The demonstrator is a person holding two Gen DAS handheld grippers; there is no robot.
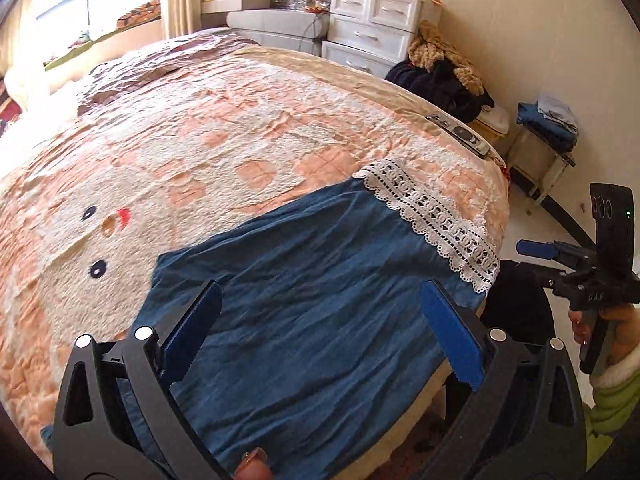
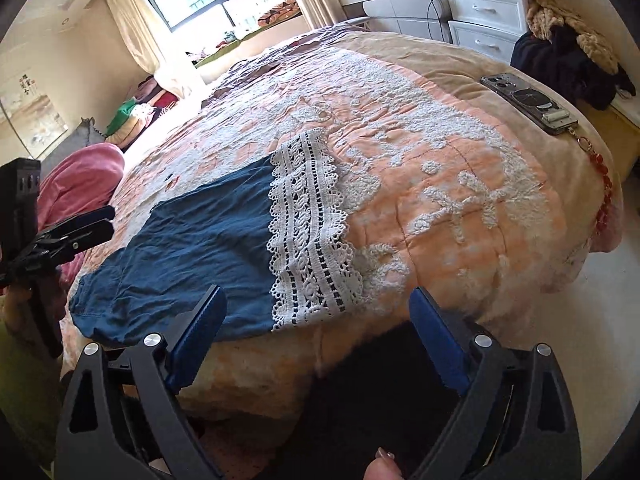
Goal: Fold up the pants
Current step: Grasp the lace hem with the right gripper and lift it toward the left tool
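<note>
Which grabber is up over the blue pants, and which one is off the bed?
The left gripper is the one over the blue pants; denim fills the gap between its open fingers. The right gripper hangs past the bed's edge, beside the lace hem.

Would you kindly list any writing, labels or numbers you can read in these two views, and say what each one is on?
Nothing here can be read with confidence.
Wall scroll: a few dark characters, too small to read.
Right gripper body: small pale marks, too blurred to read.
Phone on the bedspread: no legible text.
Blue pants, lace hem: no label in view.
</note>
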